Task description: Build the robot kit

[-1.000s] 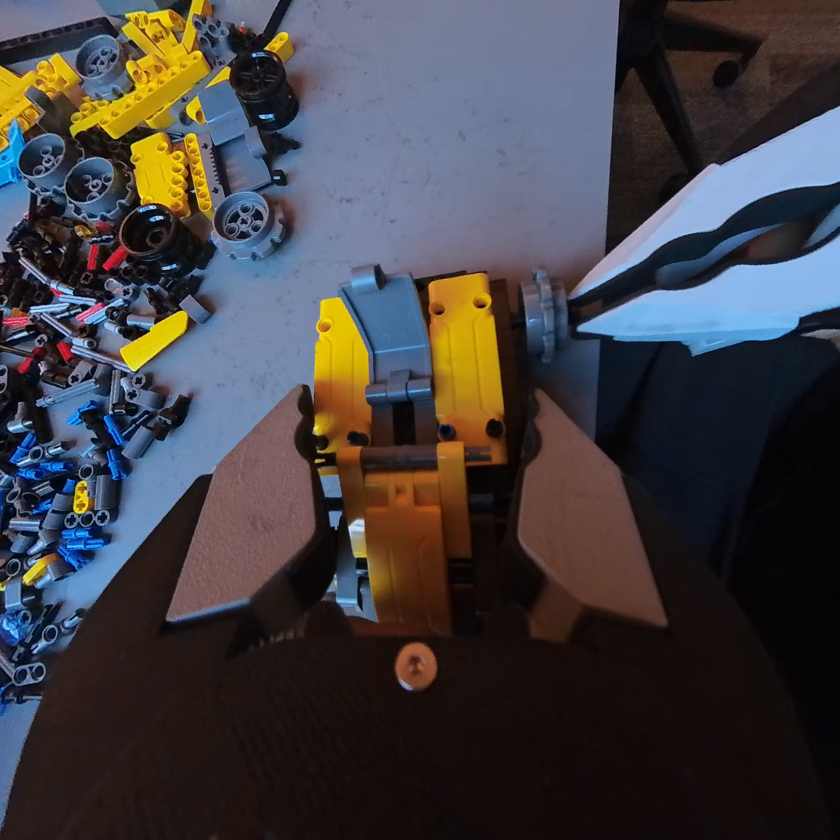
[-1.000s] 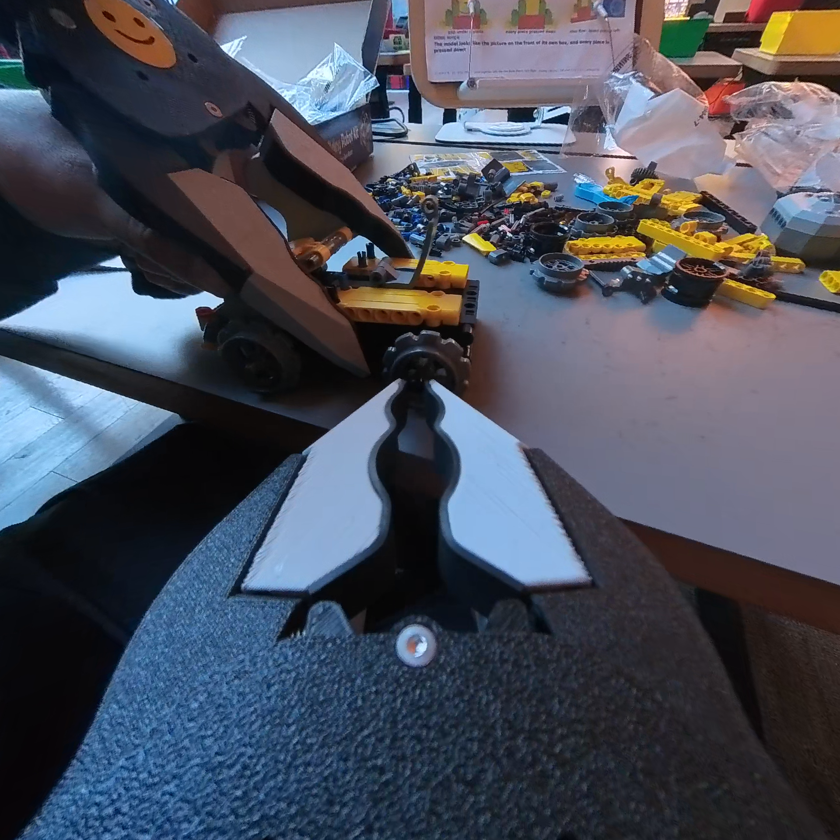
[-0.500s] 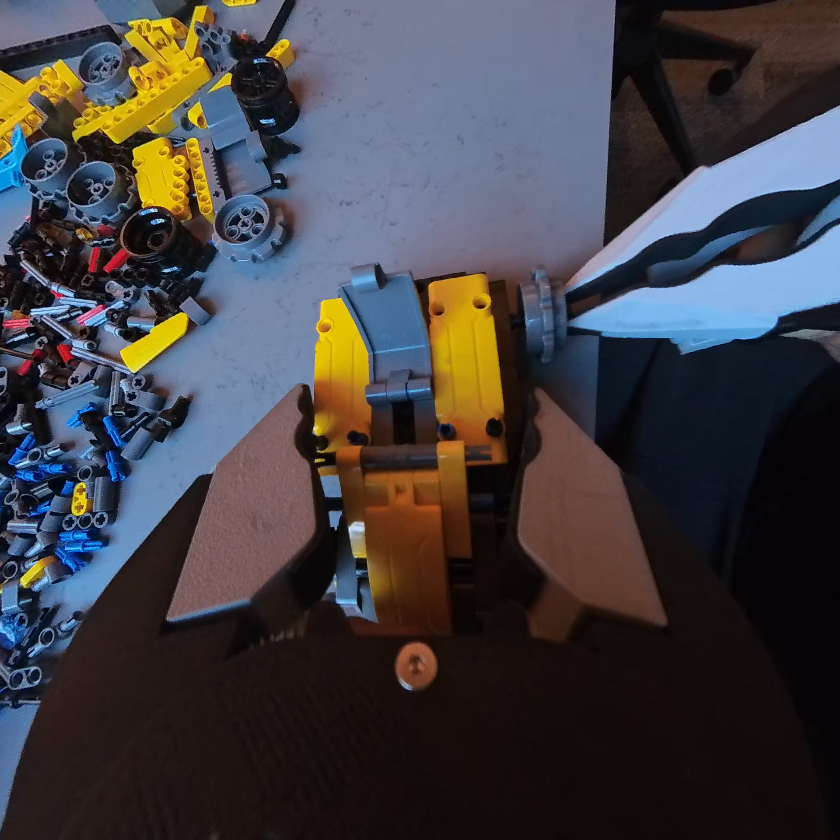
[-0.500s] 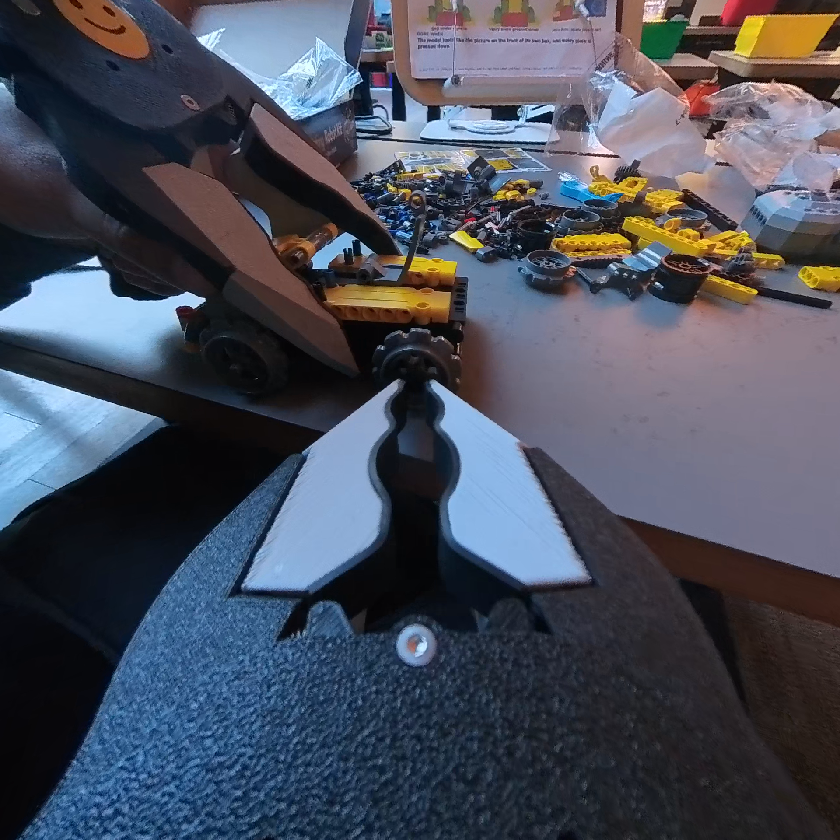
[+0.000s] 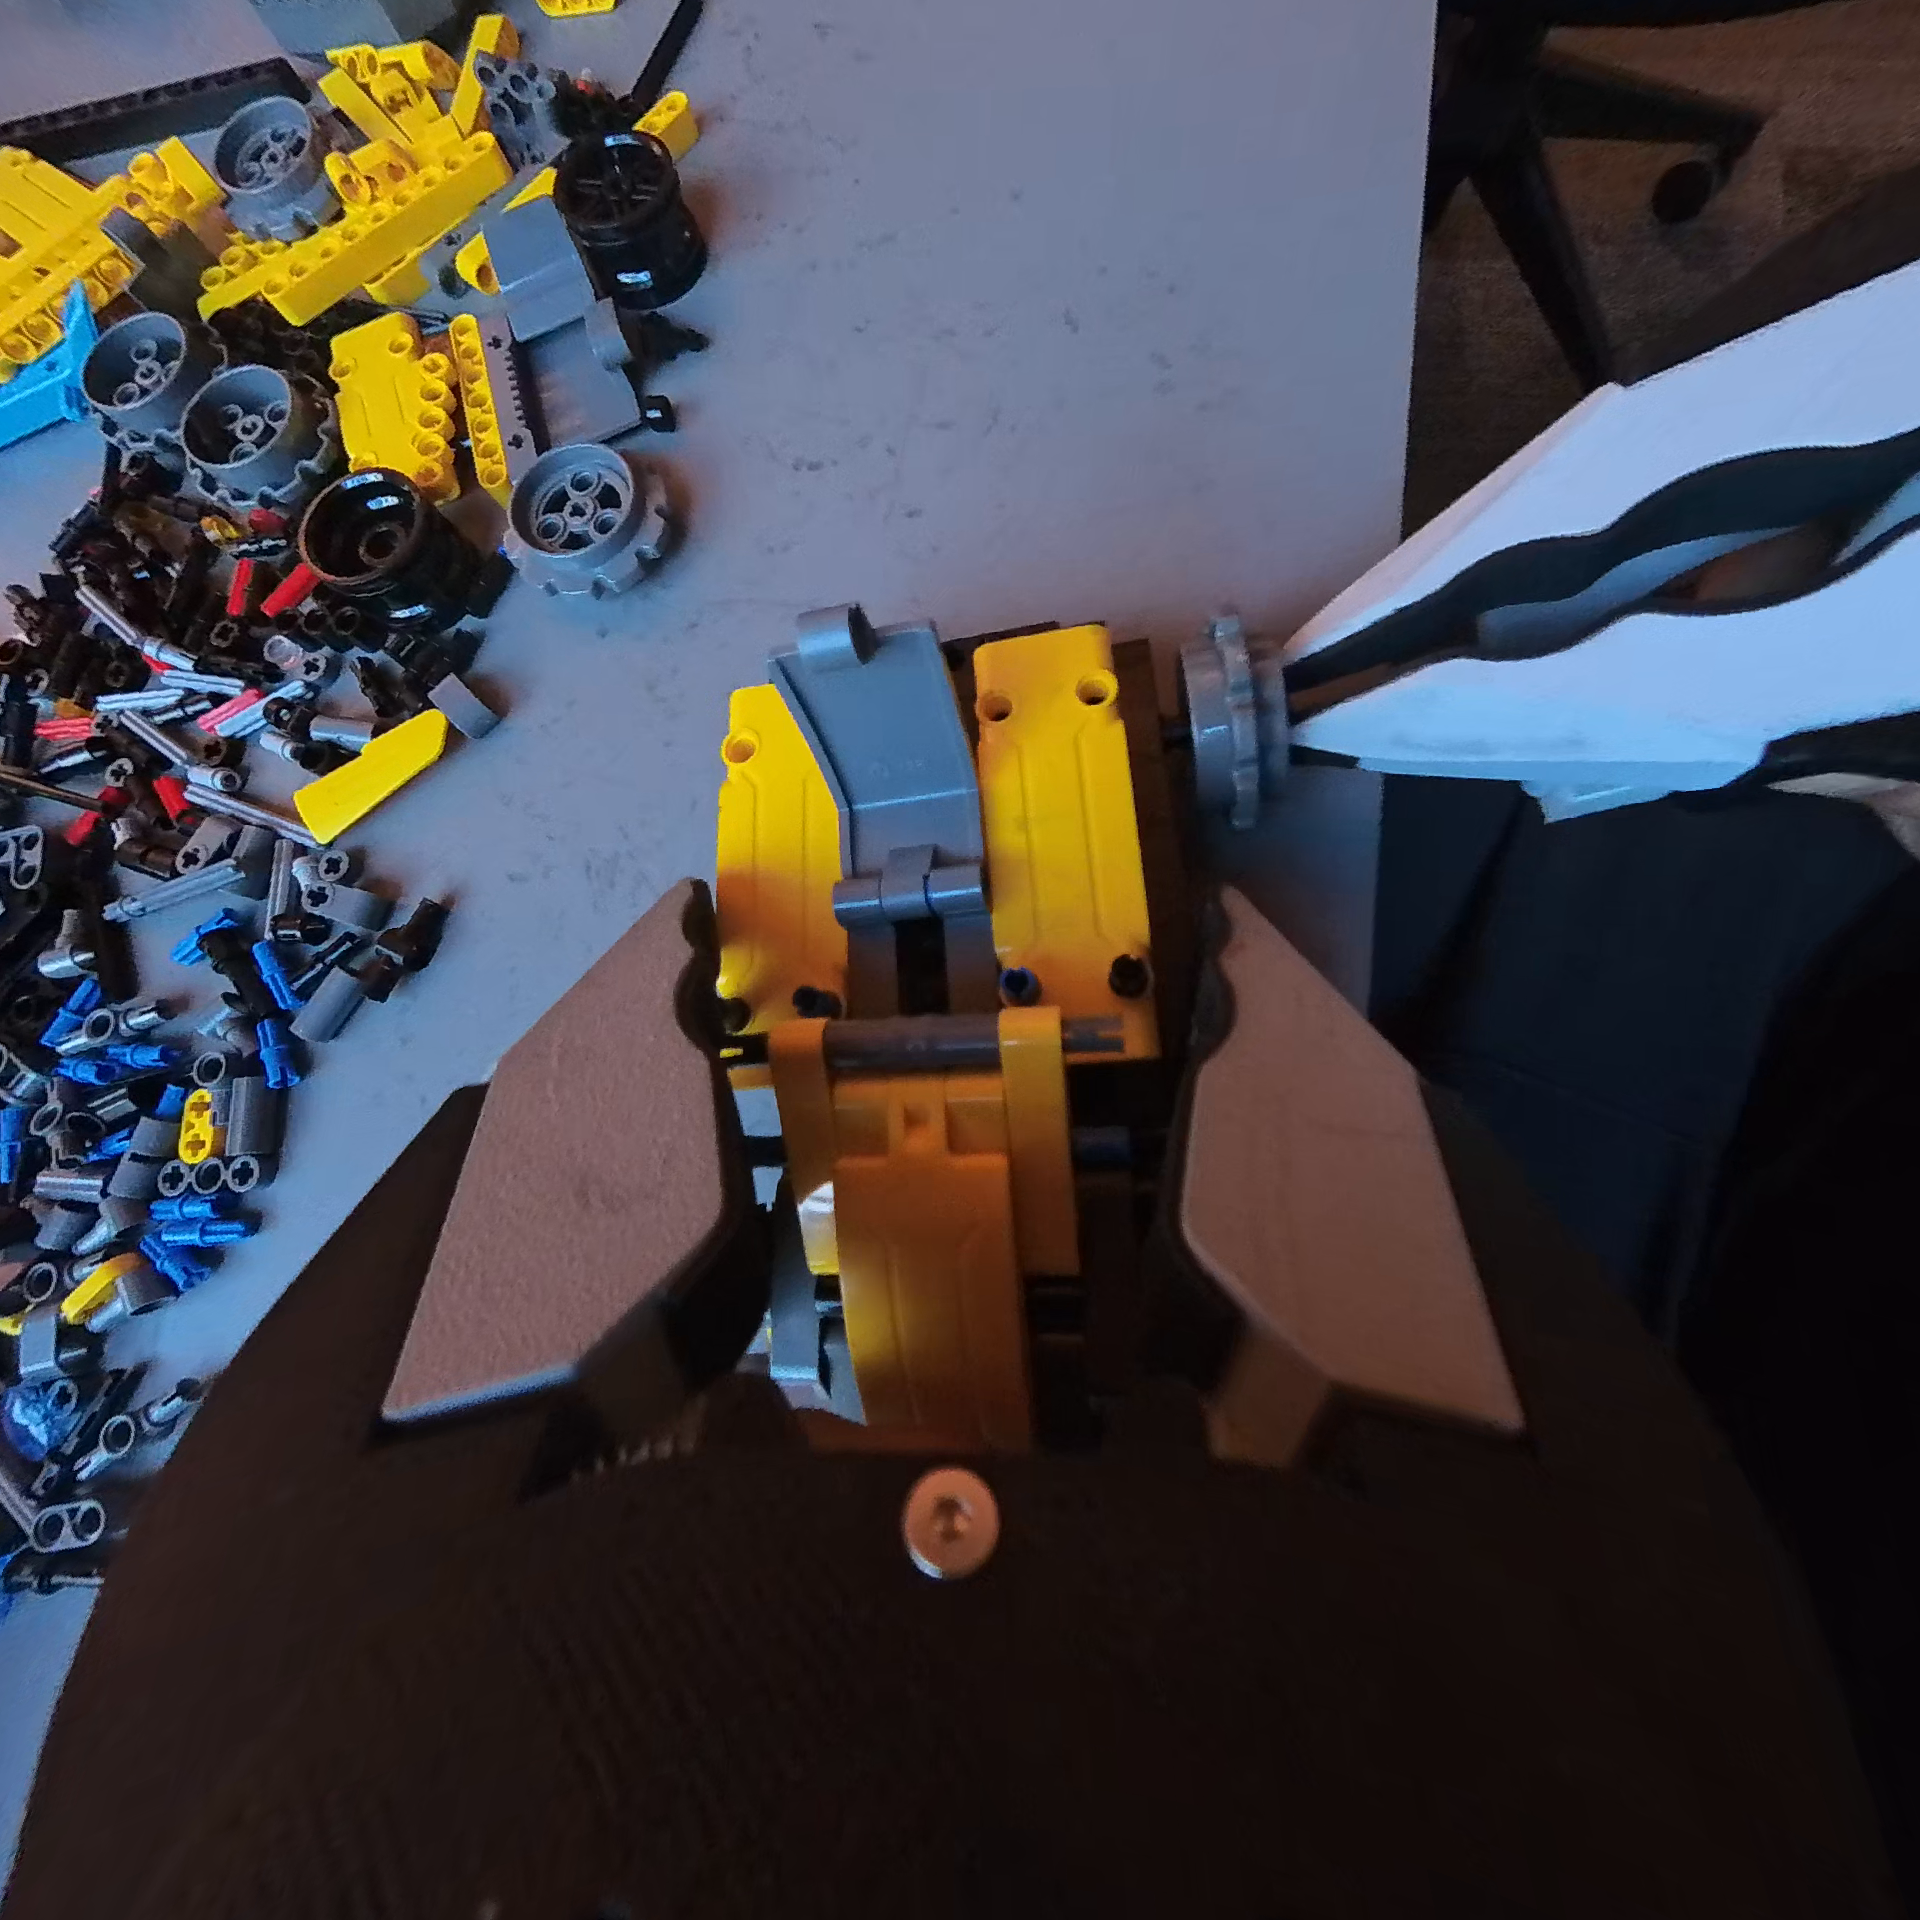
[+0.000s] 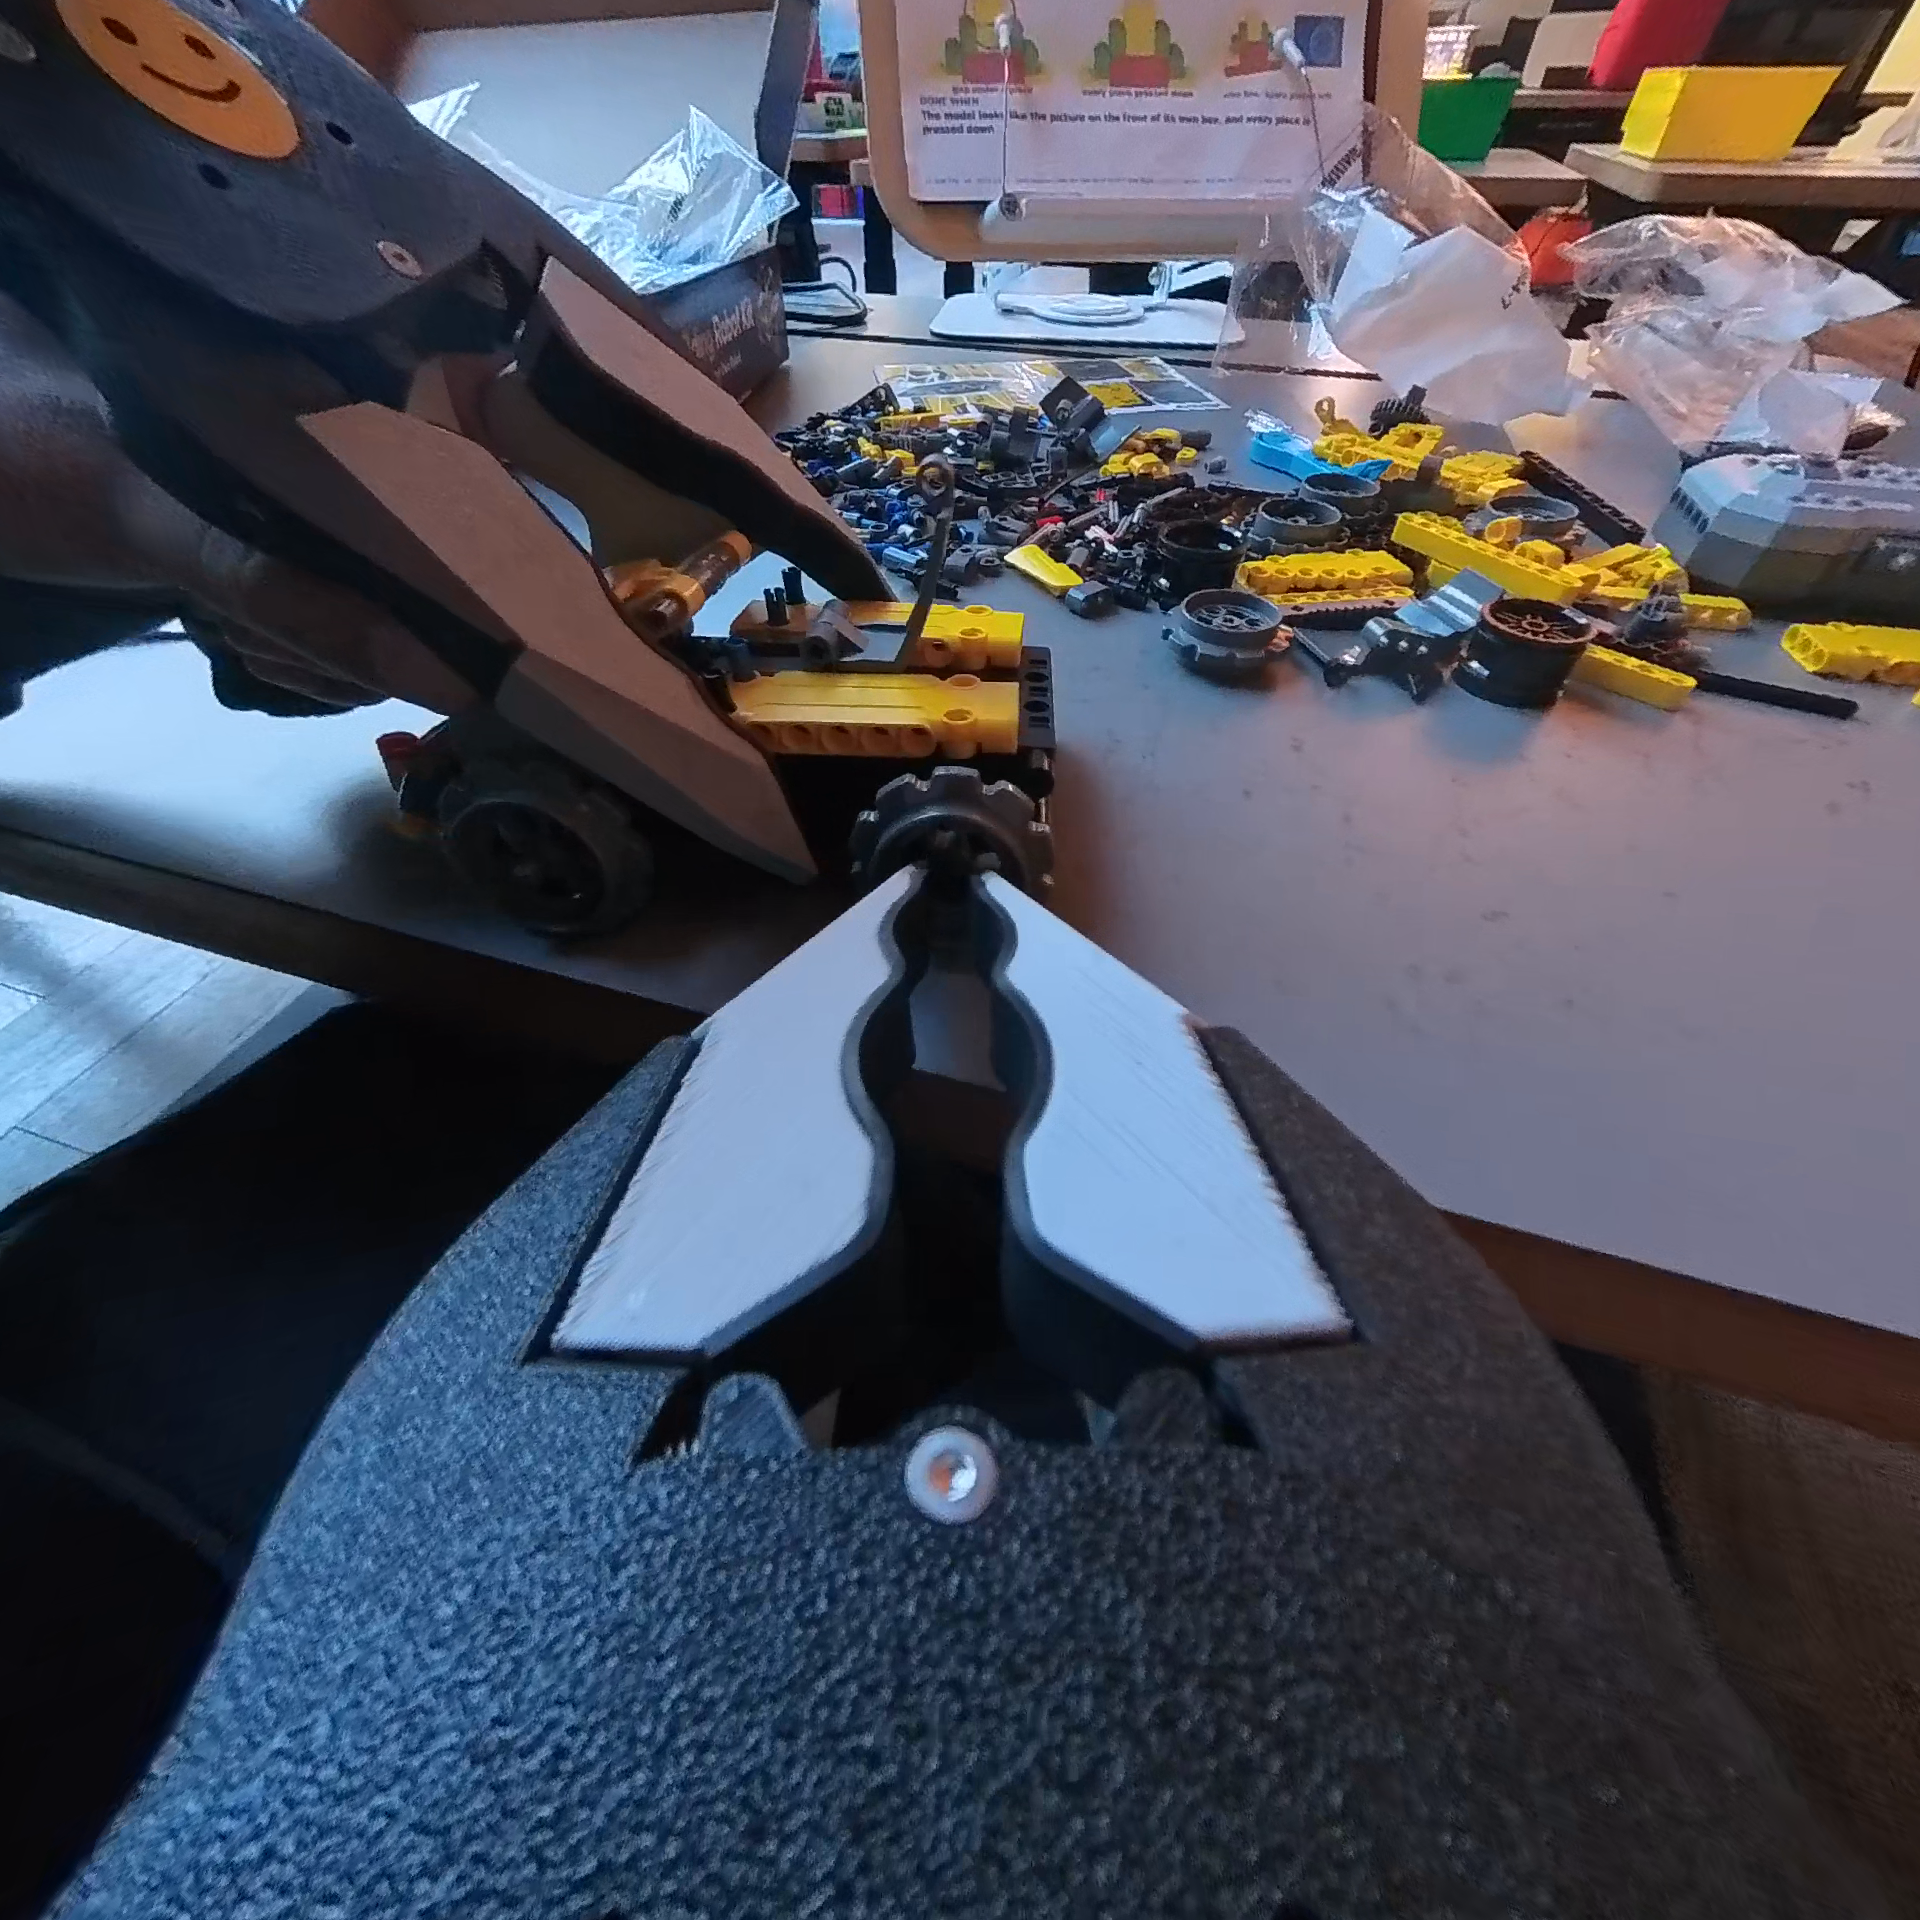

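Loose toy parts (image 5: 239,644) heaped on the grey table (image 5: 1039,312), left gripper (image 5: 951,935) clamping the yellow toy car (image 5: 935,883) by its sides near the table edge, right gripper (image 6: 948,883) pinched narrow on a dark pin at the car's grey wheel hub (image 5: 1231,717)

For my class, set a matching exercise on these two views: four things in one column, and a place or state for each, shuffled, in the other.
Things
1. left gripper
2. right gripper
3. grey hub
4. loose wheel

Places or states
A. on the model's side, at the table edge
B. lying on the table beside the parts pile
C. fingers astride the yellow model
D. tips pinched on a black pin at the hub's centre

Pairs: 1-C, 2-D, 3-A, 4-B
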### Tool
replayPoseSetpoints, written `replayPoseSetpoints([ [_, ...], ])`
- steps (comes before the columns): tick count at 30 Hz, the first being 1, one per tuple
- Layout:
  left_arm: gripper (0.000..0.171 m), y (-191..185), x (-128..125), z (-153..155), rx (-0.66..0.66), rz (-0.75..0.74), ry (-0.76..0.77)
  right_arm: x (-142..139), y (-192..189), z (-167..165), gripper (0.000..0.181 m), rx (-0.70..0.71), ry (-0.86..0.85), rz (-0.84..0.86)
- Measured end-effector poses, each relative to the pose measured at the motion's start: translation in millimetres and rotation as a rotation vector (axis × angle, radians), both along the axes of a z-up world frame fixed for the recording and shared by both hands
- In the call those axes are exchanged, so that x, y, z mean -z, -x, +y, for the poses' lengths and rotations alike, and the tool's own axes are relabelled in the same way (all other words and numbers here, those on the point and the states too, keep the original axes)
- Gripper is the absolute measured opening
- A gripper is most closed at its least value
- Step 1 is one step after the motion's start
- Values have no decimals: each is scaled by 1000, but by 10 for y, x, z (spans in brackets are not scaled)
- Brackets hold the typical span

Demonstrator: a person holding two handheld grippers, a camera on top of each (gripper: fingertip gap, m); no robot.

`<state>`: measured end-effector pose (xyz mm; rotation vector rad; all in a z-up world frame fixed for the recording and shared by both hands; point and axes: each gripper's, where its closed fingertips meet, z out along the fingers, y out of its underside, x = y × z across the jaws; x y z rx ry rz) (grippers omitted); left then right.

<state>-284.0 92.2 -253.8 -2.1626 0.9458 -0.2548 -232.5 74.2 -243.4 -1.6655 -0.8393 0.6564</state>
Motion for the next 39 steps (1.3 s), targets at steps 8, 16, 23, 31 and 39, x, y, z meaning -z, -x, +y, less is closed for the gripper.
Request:
replayPoseSetpoints([
  [8,89,6,3,9,-4,0,1,3,19,19,6,-1,8,41],
  [16,89,25,3,26,-28,-1,1,7,39,39,7,-36,193,258],
  [23,90,30,3,22,-20,-2,5,13,30,32,7,-3,-4,29],
  [31,89,30,-6,19,-19,-13,-8,30,30,25,7,-18,22,27],
  [39,90,40,1,50,-44,-4,-6,32,49,85,6,-31,160,165],
])
